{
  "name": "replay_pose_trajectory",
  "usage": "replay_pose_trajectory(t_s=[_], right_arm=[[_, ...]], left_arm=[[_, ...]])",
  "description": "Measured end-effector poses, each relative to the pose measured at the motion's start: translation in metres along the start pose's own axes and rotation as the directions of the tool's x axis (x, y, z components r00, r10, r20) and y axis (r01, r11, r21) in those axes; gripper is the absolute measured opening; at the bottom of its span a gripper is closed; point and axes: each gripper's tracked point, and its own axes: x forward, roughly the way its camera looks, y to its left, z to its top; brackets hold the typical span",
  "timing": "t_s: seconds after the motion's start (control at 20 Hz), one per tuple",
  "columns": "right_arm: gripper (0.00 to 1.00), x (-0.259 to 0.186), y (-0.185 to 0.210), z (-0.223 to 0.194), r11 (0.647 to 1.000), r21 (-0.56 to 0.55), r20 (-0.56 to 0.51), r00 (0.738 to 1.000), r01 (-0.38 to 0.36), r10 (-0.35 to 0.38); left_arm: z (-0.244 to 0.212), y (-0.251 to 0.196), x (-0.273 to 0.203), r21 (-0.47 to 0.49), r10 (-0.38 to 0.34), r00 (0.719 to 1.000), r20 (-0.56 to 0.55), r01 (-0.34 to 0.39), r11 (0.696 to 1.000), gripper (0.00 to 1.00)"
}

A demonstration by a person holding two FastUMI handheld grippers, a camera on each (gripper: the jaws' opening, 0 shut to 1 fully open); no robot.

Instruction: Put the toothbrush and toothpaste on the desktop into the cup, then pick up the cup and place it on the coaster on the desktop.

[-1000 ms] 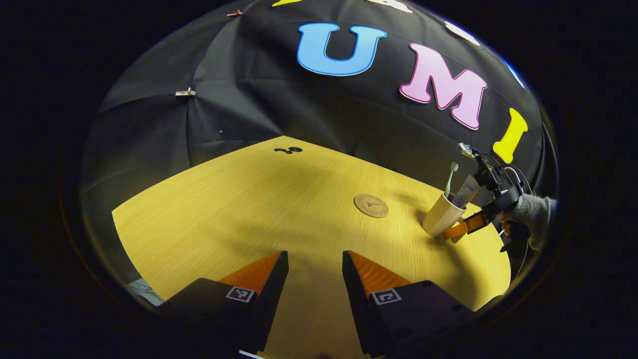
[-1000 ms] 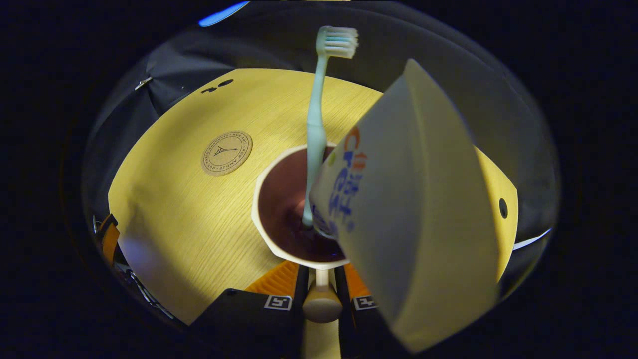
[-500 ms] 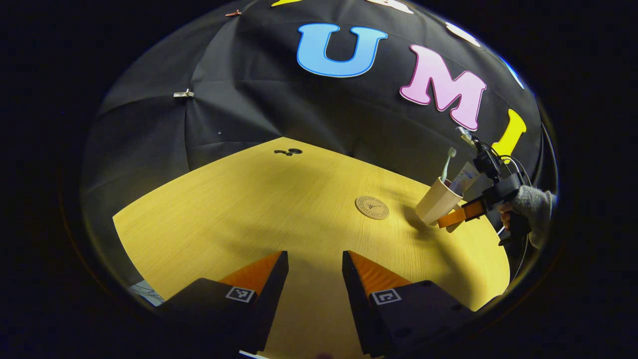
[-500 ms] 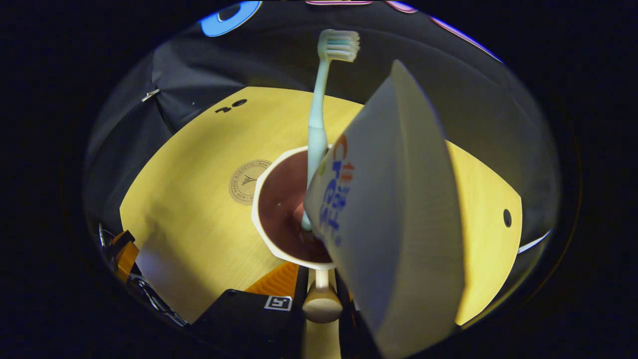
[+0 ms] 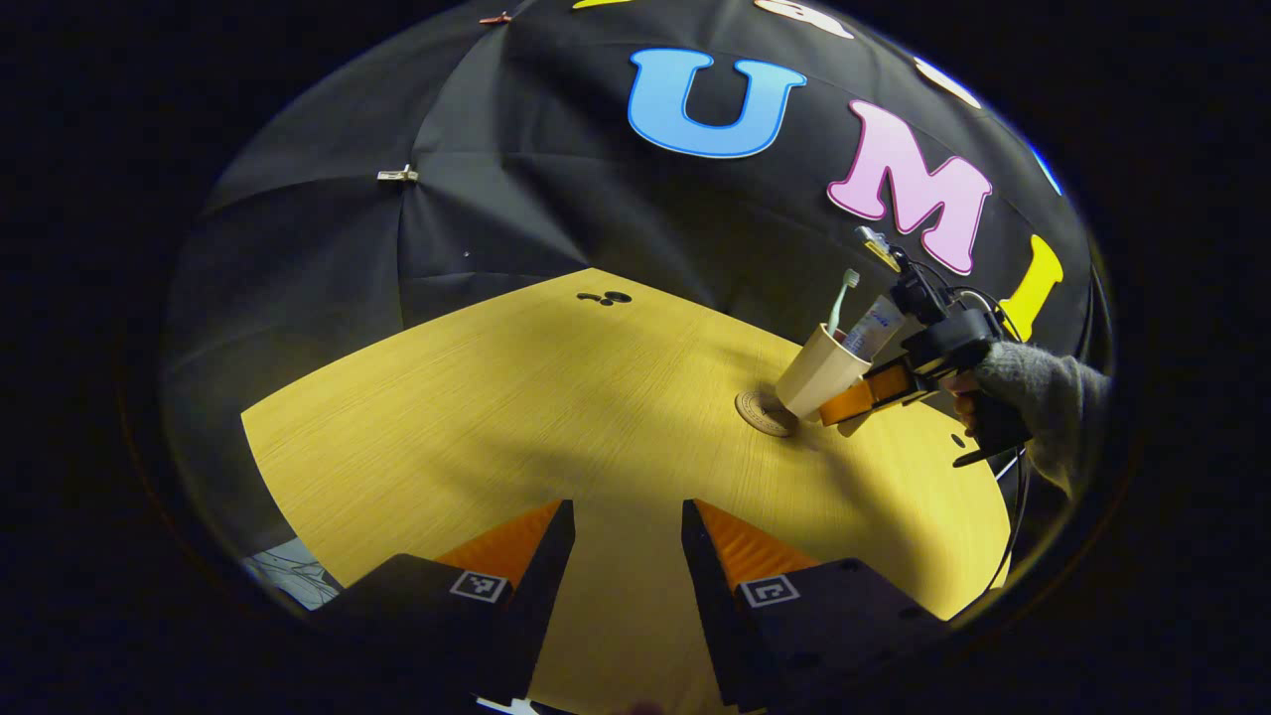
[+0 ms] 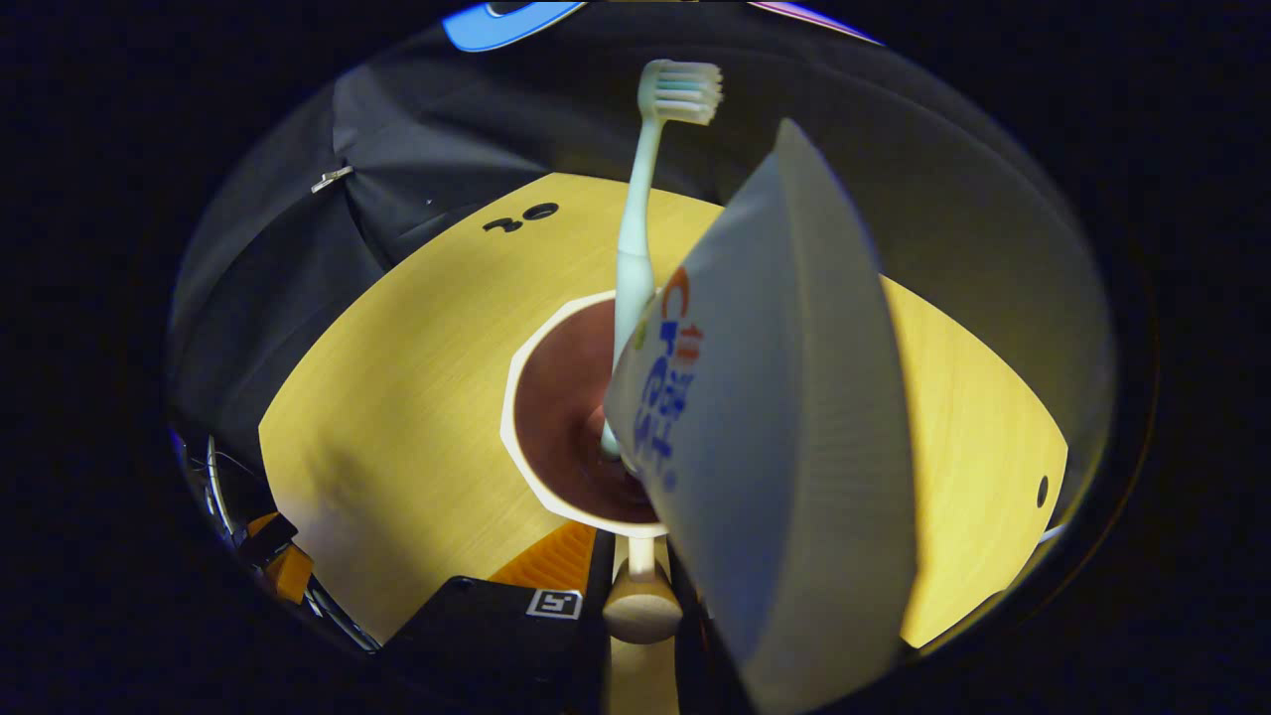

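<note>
The loading part of the task looks done: the toothbrush (image 6: 635, 248) and the toothpaste (image 6: 784, 417) both stand in the cup (image 6: 556, 417), brush head up, the tube leaning against the rim on the side nearer the camera. What remains, by my judgement, is the last of the carry and the set-down. In the left gripper view the cup (image 5: 820, 369) hangs tilted above the coaster (image 5: 760, 411), its base over the coaster's far edge and apparently not yet resting flat; I cannot tell for sure whether it touches.

The right gripper (image 5: 862, 395) clamps the cup's small handle between its two fingers, held by a hand in a grey sleeve (image 5: 1033, 382). The left gripper (image 5: 628, 556) hovers over the table (image 5: 496, 417) well short of the coaster, jaws standing apart with nothing between them.

Count: one cup, one toothbrush, one tube of toothpaste, one coaster, two grippers.
</note>
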Motion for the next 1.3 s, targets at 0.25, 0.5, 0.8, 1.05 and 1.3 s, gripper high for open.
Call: replay_pose_trajectory(t_s=[0.25, 0.5, 0.8, 1.05, 1.3], right_arm=[[0.24, 0.03, 0.02, 0.004, 0.999, -0.04, -0.037, 0.999, 0.008, -0.009], [0.24, 0.038, 0.017, 0.0, 0.999, -0.033, -0.061, 0.997, 0.034, -0.036], [0.24, 0.032, 0.014, -0.002, 0.999, -0.019, -0.073, 0.997, 0.028, -0.029], [0.51, 0.016, 0.012, -0.004, 1.0, 0.005, -0.06, 0.998, 0.012, -0.011], [0.73, -0.003, 0.014, 0.003, 0.999, 0.031, -0.009, 1.0, 0.015, -0.014]], left_arm=[[0.003, 0.007, 0.0, -0.011, -0.009, 1.0, -0.003, 0.009, 1.0, 0.7], [0.007, 0.012, 0.0, -0.014, -0.021, 1.0, -0.002, 0.021, 1.0, 0.7], [0.006, 0.013, 0.004, -0.025, -0.031, 0.999, -0.01, 0.031, 0.999, 0.71], [0.015, 0.01, 0.002, -0.021, -0.044, 0.999, -0.002, 0.044, 0.999, 0.7], [0.023, 0.004, -0.001, 0.006, -0.071, 0.997, -0.012, 0.071, 0.997, 0.7]])
